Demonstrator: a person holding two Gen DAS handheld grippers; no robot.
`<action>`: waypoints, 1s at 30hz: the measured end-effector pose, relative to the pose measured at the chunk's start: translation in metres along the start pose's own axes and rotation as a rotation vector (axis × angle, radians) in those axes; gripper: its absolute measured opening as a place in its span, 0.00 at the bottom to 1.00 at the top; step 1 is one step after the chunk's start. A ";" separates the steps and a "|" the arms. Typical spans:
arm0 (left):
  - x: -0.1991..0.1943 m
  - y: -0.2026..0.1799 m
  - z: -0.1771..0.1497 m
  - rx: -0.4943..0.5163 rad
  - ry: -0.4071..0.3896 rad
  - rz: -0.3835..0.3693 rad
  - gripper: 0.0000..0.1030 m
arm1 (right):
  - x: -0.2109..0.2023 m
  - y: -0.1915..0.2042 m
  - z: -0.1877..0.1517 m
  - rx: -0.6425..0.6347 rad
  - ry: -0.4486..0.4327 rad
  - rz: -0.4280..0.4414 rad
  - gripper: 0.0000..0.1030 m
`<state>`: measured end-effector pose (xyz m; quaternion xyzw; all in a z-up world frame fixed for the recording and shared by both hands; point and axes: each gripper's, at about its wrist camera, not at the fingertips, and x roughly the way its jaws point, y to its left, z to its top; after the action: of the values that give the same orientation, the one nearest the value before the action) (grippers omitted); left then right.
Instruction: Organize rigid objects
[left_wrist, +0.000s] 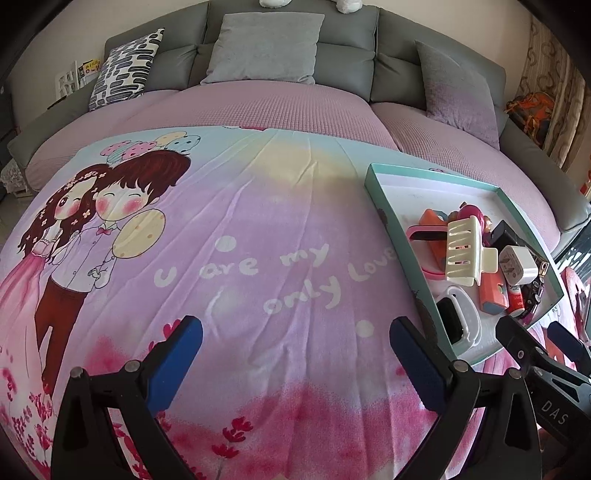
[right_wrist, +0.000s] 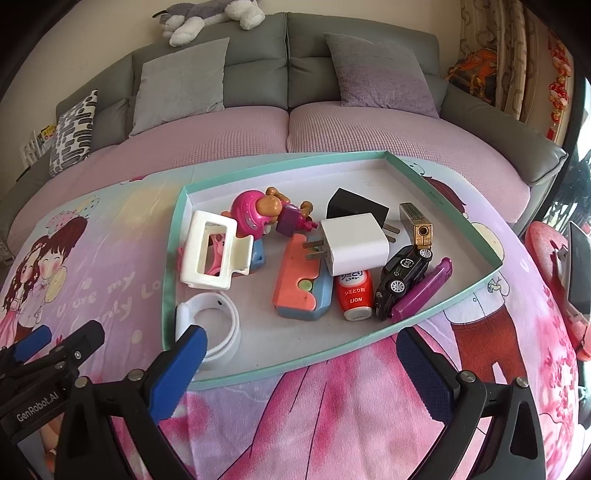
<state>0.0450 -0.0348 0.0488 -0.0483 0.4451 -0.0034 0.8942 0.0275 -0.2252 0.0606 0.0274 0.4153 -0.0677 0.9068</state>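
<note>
Both my grippers wide open, nothing btwn the jaws. My left gripper (left_wrist: 295, 354) hangs over bare blanket (left_wrist: 258, 240), left of the tray (right_wrist: 173, 258); my right gripper (right_wrist: 301, 354) sits at the tray's near rim, its left fingertip (right_wrist: 195, 341) over the near-left corner. All rigid stuff is inside the tray, w/ the far part bare. Near-left corner: white band (right_wrist: 225, 321), curled into a ring. Behind it, along the left wall: white clip (right_wrist: 210, 251), lying over smth pink I can't make out. Behind the clip, twd the far-left: pink figure (right_wrist: 255, 214) on its side. Tray centre: orange/blue case (right_wrist: 299, 284), w/ a white charger (right_wrist: 354, 242) touching its right end, prongs twd the case. Black block (right_wrist: 351, 203) just behind the charger. Red bottle (right_wrist: 354, 295) just right of the case, at the near rim. Right of that: black toy car (right_wrist: 402, 277), then purple case (right_wrist: 424, 291) along the near-right rim. Gold lighter (right_wrist: 415, 221) behind the car. Tray rests on the blanket, on a sofa (right_wrist: 332, 48)
</note>
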 end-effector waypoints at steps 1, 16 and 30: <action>-0.001 0.002 -0.001 -0.003 -0.003 0.002 0.98 | -0.002 0.001 0.000 -0.005 0.000 0.000 1.00; -0.017 0.007 -0.014 0.015 0.007 0.071 0.98 | -0.015 0.006 -0.011 -0.023 0.009 0.005 1.00; -0.016 0.014 -0.013 0.008 0.015 0.126 0.98 | -0.013 -0.002 -0.010 -0.005 0.015 0.010 1.00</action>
<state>0.0242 -0.0216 0.0522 -0.0165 0.4538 0.0509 0.8895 0.0111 -0.2246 0.0642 0.0277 0.4221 -0.0621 0.9040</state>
